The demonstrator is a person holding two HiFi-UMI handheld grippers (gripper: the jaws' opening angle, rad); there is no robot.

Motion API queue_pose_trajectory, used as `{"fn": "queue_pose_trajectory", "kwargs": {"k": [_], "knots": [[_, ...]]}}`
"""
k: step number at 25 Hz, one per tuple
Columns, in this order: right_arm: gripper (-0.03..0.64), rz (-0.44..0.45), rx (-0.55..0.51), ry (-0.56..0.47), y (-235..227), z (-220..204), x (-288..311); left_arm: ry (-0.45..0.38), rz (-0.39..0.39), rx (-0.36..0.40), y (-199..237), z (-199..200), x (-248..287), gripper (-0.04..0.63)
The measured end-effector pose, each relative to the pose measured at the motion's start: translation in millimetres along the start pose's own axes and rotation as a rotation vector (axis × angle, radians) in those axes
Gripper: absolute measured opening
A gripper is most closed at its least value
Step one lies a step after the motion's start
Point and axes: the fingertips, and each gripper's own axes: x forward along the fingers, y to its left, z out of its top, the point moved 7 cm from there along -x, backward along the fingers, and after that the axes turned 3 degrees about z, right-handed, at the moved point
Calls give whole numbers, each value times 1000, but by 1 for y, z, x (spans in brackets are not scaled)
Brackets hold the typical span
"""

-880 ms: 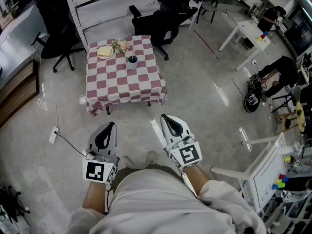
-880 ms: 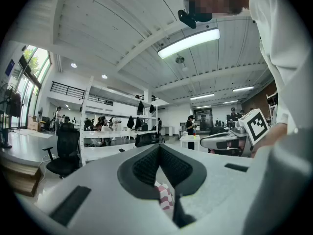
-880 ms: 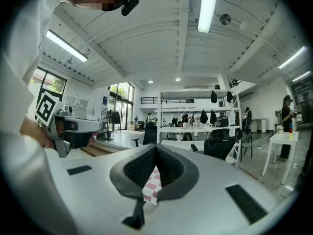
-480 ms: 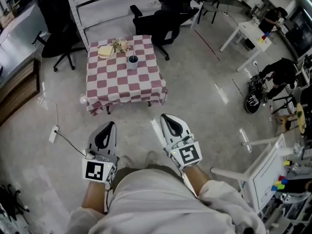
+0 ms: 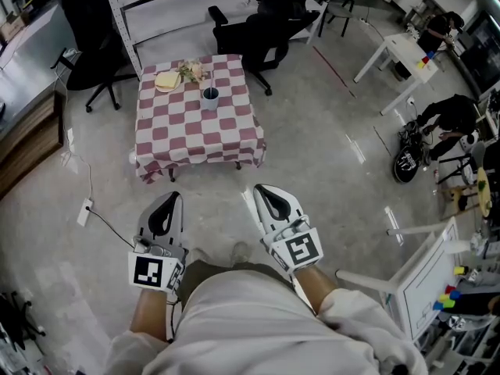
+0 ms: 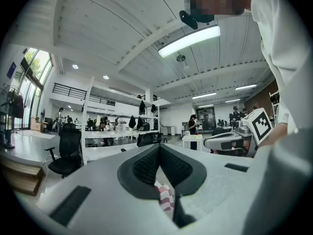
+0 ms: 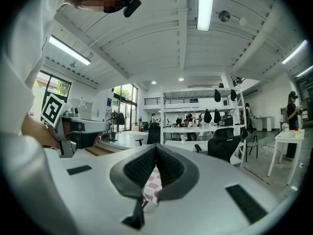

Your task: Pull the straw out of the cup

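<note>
Head view | left gripper jaws closed together, holding nothing | right gripper jaws closed together, holding nothing | cup, straw inside, stands on table at 12 o'clock, well apart from both grippers

contents of the far cup seem too small to tell.

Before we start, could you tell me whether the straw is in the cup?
In, it seems: a straw rises from the cup on the checkered table.
</note>
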Motion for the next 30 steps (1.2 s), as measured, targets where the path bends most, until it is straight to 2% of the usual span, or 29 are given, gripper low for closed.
{"fn": "queue_pose_trajectory", "kwargs": {"k": [7,11,21,30], "knots": [[3,23,5,18,-15,-10,-2,15,19,-14,-11,-10,6,3],[3,10,12,24,-22,-14,13,21,4,-18,1,-13,19,3],[3,-67,-4,36,-42,-8,82,-1,-85,-24,66,-17,91,3],[3,-126,-17,34,-56,6,181,-12,-166,-22,152,-16,166,3]]}}
